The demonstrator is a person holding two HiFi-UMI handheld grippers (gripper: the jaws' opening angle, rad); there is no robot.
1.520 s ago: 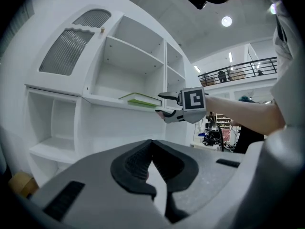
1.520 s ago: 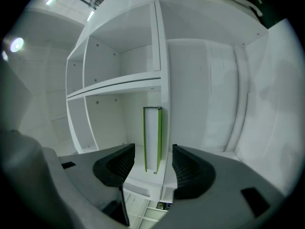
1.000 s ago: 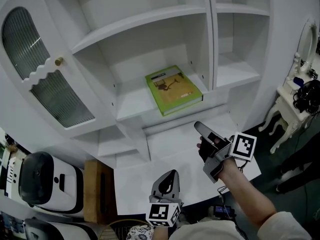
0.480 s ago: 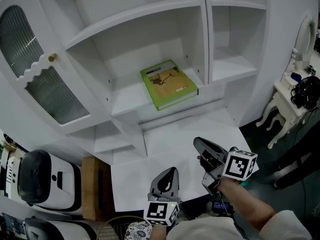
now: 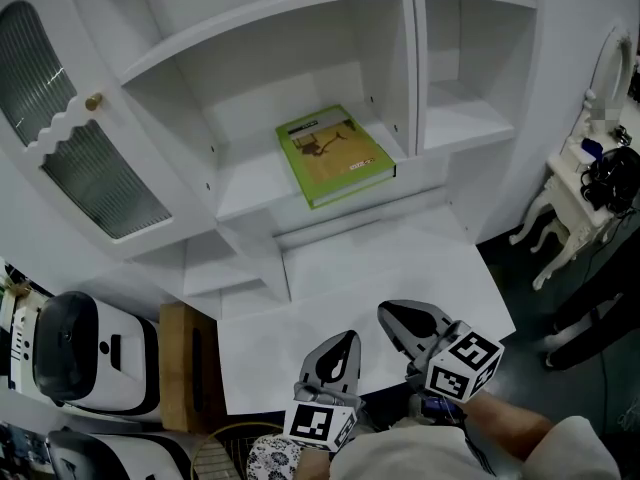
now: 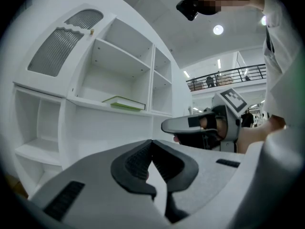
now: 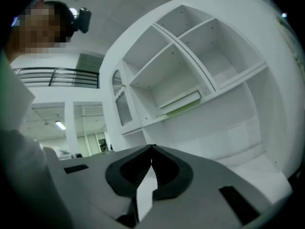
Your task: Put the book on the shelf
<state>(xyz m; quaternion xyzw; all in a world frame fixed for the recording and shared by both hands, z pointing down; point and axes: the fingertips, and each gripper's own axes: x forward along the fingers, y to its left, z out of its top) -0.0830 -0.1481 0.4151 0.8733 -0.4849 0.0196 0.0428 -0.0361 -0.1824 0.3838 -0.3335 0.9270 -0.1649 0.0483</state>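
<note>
White shelving is seen behind; the book is laid flat on it. Well below the book, the left gripper is shut and empty, while the jaws of the right gripper have just been closing on nothing. Both should be drawn back without the book being nudged.

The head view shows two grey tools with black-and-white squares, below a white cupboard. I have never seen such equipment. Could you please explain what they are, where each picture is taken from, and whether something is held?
No robot is here: a person holds a two-jaw gripper in each hand. The left gripper and the right gripper each carry a marker cube, which is part of the tool. The head view comes from a camera on the person's head, looking down. The other two pictures come from cameras riding on the grippers, looking along their jaws. A green book lies flat on a shelf of the white cabinet. Both grippers are shut and empty; the right one's jaws have just closed, with nothing between them.
</note>
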